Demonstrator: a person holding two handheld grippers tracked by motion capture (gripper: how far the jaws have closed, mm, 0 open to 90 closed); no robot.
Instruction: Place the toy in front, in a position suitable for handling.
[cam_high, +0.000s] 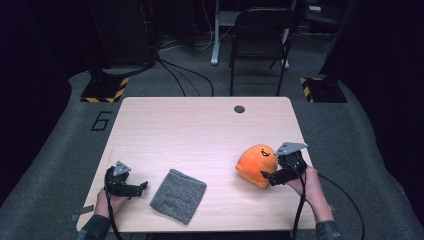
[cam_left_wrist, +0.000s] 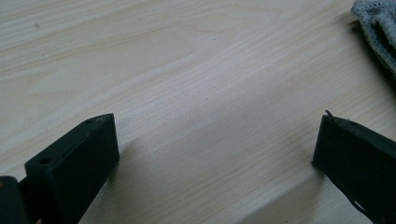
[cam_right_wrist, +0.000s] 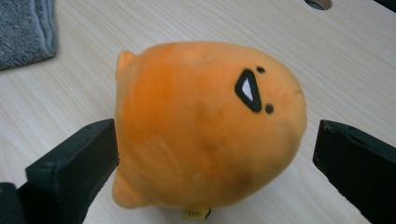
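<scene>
Two grippers, jaws spread, work a pale wooden table (cam_high: 200, 125) on grey floor (cam_high: 60, 130), right gripper (cam_high: 274, 176) flanking an orange plush (cam_high: 256, 164).

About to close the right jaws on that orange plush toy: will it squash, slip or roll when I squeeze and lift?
The orange plush toy looks soft and stuffed, so it will probably squash between the jaws of the right gripper and weigh little. Its fuzzy fabric should grip rather than slide. Its rounded body might roll if merely nudged on the table.
</scene>
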